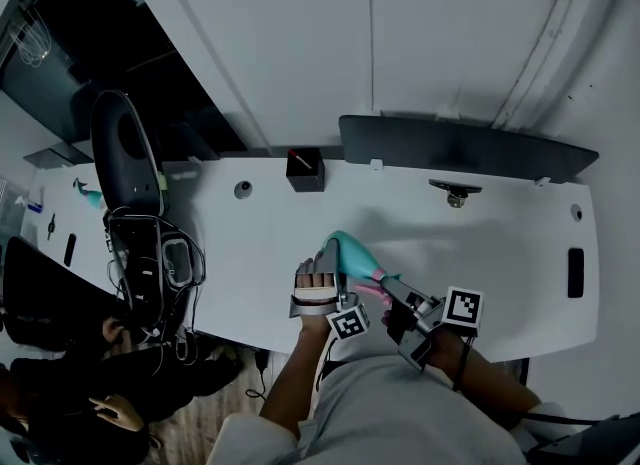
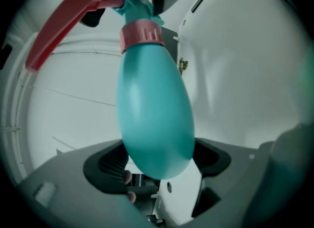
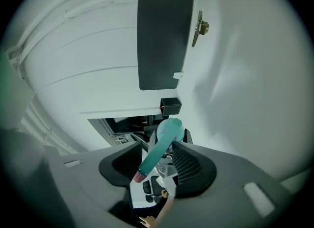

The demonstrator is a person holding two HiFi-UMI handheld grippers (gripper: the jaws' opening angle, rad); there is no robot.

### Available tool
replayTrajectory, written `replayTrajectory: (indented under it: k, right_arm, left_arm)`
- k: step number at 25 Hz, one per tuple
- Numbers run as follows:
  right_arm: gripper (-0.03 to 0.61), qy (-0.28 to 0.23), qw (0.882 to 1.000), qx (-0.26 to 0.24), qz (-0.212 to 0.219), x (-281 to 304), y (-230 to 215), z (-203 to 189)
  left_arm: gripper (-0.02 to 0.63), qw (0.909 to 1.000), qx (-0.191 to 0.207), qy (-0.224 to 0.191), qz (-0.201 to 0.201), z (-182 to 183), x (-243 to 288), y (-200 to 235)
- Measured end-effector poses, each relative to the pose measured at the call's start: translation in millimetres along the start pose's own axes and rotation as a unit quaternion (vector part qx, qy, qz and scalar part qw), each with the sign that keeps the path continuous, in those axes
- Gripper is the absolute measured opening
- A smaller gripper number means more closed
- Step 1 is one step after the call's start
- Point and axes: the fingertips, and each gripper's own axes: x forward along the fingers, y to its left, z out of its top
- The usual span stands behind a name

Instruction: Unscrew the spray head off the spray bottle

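Teal spray bottle (image 1: 350,253), white table (image 1: 500,243), black box (image 1: 305,170)

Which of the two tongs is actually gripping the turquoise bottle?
The left tongs: they clamp the bottle by its round body, while the right tongs stand open, not pressing on its pink collar.

Spray bottle (image 1: 350,255) up over the counter's (image 1: 500,253) near edge, its base between the left gripper's (image 1: 322,271) fingers (image 2: 105,161), its neck end lying between the right gripper's (image 1: 395,298) fingers (image 3: 189,165). Behind it, at the counter's back edge, sits a small box (image 1: 305,170). Chair (image 1: 125,158) off the left end.
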Motion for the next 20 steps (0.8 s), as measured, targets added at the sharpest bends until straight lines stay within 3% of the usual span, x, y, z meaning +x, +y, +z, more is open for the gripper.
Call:
replayTrajectory:
  k: [5, 7, 9, 10, 11, 12, 13, 14, 16, 17, 18, 19, 20]
  right_arm:
    - [0.191, 0.035, 0.996, -0.084, -0.022, -1.9, -3.7, -1.1]
    - [0.164, 0.058, 0.983, -0.166, -0.047, -5.7, -6.4, -4.5]
    - [0.122, 0.081, 0.954, -0.278, -0.073, -8.3, -7.3, 0.4]
    - [0.117, 0.092, 0.932, -0.34, -0.085, -9.1, -6.3, 4.2]
    - [0.108, 0.104, 0.901, -0.41, -0.097, -9.9, -4.5, 7.4]
    - [0.097, 0.118, 0.857, -0.49, -0.11, -11.1, -2.1, 9.1]
    - [0.091, 0.133, 0.796, -0.578, -0.123, -12.8, 0.7, 8.6]
    - [0.091, 0.147, 0.717, -0.667, -0.134, -14.9, 3.6, 6.2]
    - [0.089, 0.173, 0.527, -0.819, -0.145, -19.1, 8.3, -3.1]
    - [0.089, 0.184, 0.431, -0.871, -0.147, -21.2, 8.5, -8.4]
    - [0.087, 0.192, 0.348, -0.906, -0.148, -23.0, 7.2, -12.8]
    - [0.087, 0.198, 0.285, -0.926, -0.146, -24.6, 5.5, -16.0]
    - [0.087, 0.203, 0.246, -0.937, -0.143, -25.9, 4.1, -18.0]
  left_arm:
    - [0.4, 0.9996, 0.01, -0.01, -0.026, -2.7, -10.5, -11.4]
    - [0.4, 0.9989, 0.001, -0.017, -0.044, -0.2, -17.3, -17.3]
    - [0.4, 0.9984, -0.011, -0.024, -0.051, 4.5, -16.5, -15.8]
    - [0.4, 0.998, -0.017, -0.028, -0.053, 7.0, -15.4, -14.0]
    - [0.4, 0.9975, -0.025, -0.034, -0.057, 9.6, -15.2, -12.3]
    - [0.4, 0.9966, -0.033, -0.039, -0.064, 12.2, -16.4, -11.3]
    - [0.4, 0.9955, -0.043, -0.043, -0.073, 14.6, -18.8, -11.7]
    - [0.4, 0.9941, -0.055, -0.045, -0.082, 16.6, -21.7, -13.9]
    - [0.4, 0.9906, -0.08, -0.045, -0.101, 20.3, -27.0, -22.0]
    - [0.4, 0.9886, -0.093, -0.045, -0.109, 22.1, -29.6, -26.5]
    - [0.399, 0.9866, -0.106, -0.045, -0.116, 23.9, -32.0, -30.6]
    - [0.399, 0.9848, -0.116, -0.045, -0.121, 25.8, -33.9, -33.9]
    - [0.399, 0.9831, -0.126, -0.045, -0.125, 27.5, -35.4, -36.5]
